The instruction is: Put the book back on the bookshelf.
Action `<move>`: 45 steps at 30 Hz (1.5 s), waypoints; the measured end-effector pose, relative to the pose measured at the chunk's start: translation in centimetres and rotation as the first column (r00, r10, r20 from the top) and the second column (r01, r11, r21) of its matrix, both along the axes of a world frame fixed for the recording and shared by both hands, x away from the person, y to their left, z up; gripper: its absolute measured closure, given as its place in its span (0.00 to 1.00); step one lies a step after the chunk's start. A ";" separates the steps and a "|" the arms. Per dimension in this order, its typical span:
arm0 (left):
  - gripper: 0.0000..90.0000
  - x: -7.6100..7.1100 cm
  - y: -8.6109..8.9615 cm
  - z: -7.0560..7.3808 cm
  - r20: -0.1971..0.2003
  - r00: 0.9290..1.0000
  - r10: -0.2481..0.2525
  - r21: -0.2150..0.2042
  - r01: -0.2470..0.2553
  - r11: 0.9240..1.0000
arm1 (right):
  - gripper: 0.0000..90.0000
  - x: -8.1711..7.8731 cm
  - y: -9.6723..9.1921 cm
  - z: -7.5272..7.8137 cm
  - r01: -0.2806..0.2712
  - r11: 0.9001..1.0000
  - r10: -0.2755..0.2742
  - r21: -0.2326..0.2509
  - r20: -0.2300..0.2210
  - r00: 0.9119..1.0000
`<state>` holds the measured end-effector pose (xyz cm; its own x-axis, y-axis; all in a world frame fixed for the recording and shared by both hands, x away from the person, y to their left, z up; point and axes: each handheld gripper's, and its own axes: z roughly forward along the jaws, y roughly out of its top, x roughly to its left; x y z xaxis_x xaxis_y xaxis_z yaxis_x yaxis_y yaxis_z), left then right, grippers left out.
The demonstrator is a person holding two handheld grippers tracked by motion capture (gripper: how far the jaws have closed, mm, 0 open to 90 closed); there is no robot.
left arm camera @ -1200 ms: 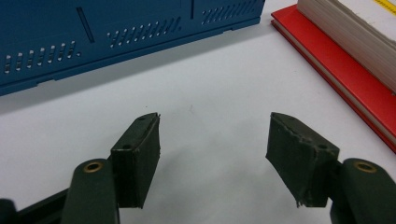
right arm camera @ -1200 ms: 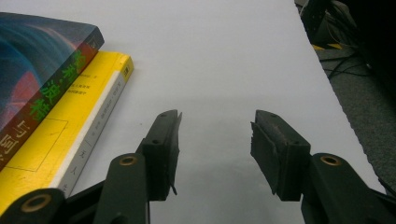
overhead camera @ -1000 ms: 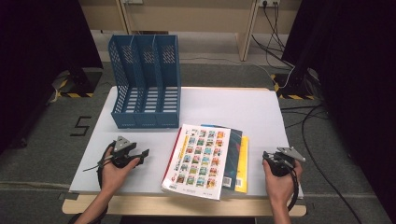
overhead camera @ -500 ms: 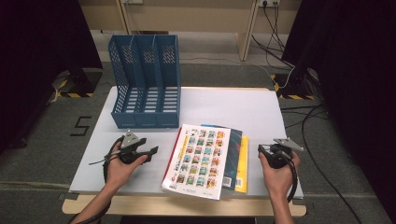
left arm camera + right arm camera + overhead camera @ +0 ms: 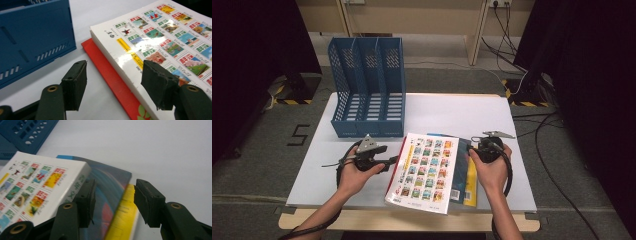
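I am holding my left gripper (image 5: pixel 388 162) at the left edge of the book stack (image 5: pixel 427 172), which is lying at the near middle of the table (image 5: pixel 462 112), in front of the blue file rack (image 5: pixel 368 90). Its jaws are standing wide apart and gripping nothing; they have just been closing a little. In the left gripper view they are straddling the corner of the top book (image 5: pixel 162 47), the white one with a grid of small colour pictures on its cover, and a red book (image 5: pixel 112 80) is showing beneath it, lying flat on the table. One pad is hanging over bare table beside the rack, the other over the white cover; whether it is touching the cover I cannot tell.

I am holding my right gripper (image 5: pixel 473 150) at the stack's right edge, jaws likewise wide and empty. In the right gripper view they are framing a dark blue book (image 5: pixel 110 187) and a yellow one (image 5: pixel 125 215), both lying under the top book and sticking out on that side. The pads are not pressing on either.
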<state>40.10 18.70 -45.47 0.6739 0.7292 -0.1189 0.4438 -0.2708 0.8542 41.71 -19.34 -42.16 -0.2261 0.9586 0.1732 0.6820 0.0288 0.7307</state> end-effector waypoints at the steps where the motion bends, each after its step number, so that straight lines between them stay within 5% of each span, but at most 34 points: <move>1: 0.41 0.1 -0.2 0.0 -0.008 1.000 -0.006 -0.007 0.006 1.000 | 0.57 0.2 0.3 0.1 -0.009 1.000 0.009 0.001 -0.004 1.000; 11: 0.43 0.4 -2.0 -0.5 -0.049 0.998 -0.039 0.000 0.039 0.999 | 0.56 1.9 2.2 0.6 -0.070 0.996 0.073 0.051 -0.055 0.996; 28: 0.43 0.4 -2.9 -1.5 -0.083 0.995 -0.049 0.010 0.050 0.999 | 0.57 2.8 3.0 -0.2 -0.096 0.984 0.118 0.153 -0.142 0.983; 42: 0.43 0.5 -3.2 -1.6 -0.096 0.994 -0.058 0.000 0.058 0.998 | 0.45 3.7 3.4 -0.8 -0.088 0.979 0.124 0.184 -0.197 0.973; 45: 0.43 0.6 -3.2 -1.6 -0.100 0.993 -0.060 0.000 0.060 0.998 | 0.42 4.0 3.6 -1.2 -0.084 0.971 0.135 0.224 -0.222 0.966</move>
